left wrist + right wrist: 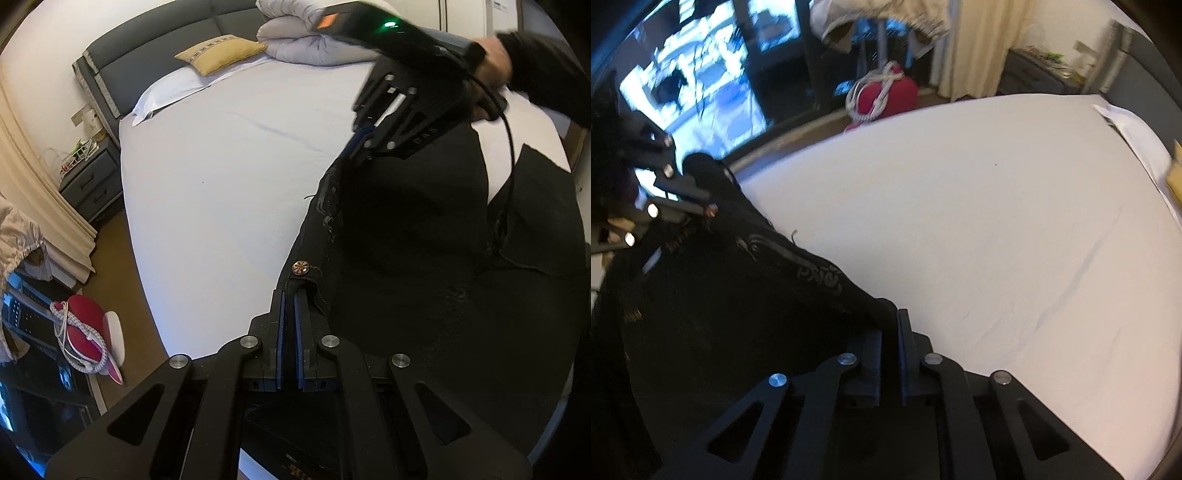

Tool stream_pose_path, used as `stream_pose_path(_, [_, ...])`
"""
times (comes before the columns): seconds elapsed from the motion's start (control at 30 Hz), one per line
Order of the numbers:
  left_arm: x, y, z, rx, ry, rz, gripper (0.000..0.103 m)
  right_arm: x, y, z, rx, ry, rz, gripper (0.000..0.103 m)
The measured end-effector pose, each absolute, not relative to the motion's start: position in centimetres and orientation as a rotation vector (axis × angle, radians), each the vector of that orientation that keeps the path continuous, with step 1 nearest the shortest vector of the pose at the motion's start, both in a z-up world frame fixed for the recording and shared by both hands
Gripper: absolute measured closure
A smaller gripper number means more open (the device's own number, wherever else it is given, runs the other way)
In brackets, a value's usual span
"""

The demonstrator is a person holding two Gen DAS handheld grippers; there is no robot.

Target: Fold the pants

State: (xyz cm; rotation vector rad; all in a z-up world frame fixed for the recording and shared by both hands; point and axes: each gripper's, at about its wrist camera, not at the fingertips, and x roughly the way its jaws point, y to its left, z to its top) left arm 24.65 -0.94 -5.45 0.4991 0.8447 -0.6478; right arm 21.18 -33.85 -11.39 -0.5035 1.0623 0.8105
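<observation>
The left gripper [289, 295] and right gripper [889, 317] jaws both clamp the waistband of the pants [406, 240]. Between them the cloth hangs soft and limp, probably heavy; hold the waistband corners.

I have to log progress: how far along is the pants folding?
Early. Done: both claws have gripped the black pants at the waistband, the left claw near the metal button, the right claw further along. In hand: holding them over the bed. Left: every fold; legs still spread.

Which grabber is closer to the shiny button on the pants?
Left. The left gripper pinches the waistband right beside the button; the right gripper grips the pants farther along.
</observation>
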Motion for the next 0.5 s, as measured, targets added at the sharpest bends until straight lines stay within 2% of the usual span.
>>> stream_pose_path(0.27, [20.9,-1.4,-5.3,0.461,0.871,-0.654,0.100,15.9,-31.9,-11.7,-0.442,1.027,0.846,0.096])
stream_pose_path(0.5, [16.8,-1.8,-5.2,0.494,0.873,-0.663,0.100,8.9,-29.6,-12.6,-0.625,1.054,0.924,0.096])
